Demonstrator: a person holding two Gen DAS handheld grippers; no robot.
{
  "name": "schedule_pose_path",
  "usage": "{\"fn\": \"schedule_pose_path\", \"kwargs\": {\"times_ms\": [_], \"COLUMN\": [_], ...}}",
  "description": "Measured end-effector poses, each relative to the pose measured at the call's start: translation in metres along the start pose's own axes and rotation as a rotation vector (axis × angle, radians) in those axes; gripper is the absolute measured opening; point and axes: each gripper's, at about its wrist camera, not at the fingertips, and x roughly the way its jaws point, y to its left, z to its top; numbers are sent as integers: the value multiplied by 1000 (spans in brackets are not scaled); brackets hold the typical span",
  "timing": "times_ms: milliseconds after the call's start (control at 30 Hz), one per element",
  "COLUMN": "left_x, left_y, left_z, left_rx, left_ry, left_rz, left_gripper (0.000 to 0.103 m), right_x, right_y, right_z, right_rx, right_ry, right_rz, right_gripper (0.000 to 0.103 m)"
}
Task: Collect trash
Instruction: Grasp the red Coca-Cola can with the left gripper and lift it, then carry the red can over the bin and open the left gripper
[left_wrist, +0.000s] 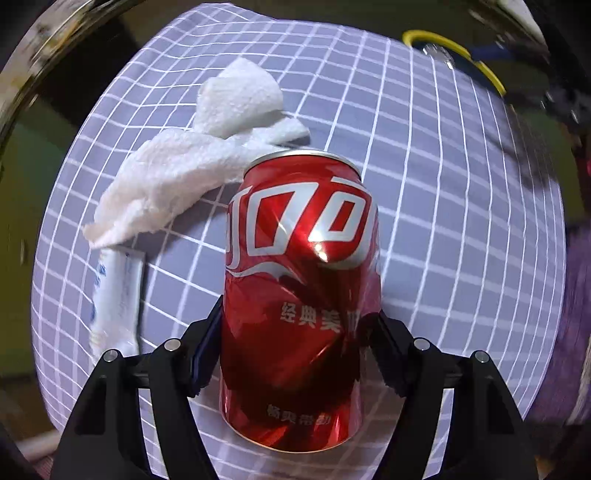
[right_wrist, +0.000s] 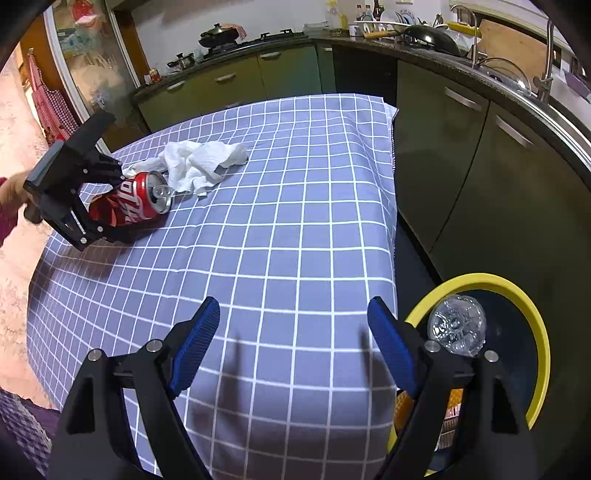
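Left wrist view: the left gripper (left_wrist: 295, 354) has its fingers clamped on a dented red can (left_wrist: 301, 295) at frame centre, lying on the checked tablecloth (left_wrist: 443, 221). Crumpled tissue (left_wrist: 192, 162) lies upper left, touching the can.

Right wrist view: the right gripper (right_wrist: 293, 332) stands apart, empty, at the bottom; a yellow-rimmed bin (right_wrist: 532, 314) at lower right holds a clear bottle (right_wrist: 458, 325).

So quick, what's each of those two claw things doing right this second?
Left gripper: jaws closed around the dented red can lying on the checked tablecloth.
Right gripper: jaws open, holding nothing, above the cloth near the yellow-rimmed bin.
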Motion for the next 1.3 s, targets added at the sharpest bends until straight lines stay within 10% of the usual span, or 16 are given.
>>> {"fn": "schedule_pose_path", "kwargs": {"times_ms": [200,333,767,1300], "left_x": [-7,-8,-69,-69], "left_y": [-19,-17,-67,-248], "left_z": [2,9,-3,190], "left_rx": [-26,-23,-44,286], "left_ry": [-9,38,-84,-184], "left_rz": [40,3,77,12], "left_gripper": [86,69,69,69], "right_x": [-15,-26,-55,-99], "right_y": [-4,-11,-45,-124], "right_z": [-12,-22,-44,-116], "right_rx": [3,14,60,190], "right_ry": [-18,-31,-87,-98], "right_rz": [8,12,-27,-150], "right_gripper": [78,78,78,78]}}
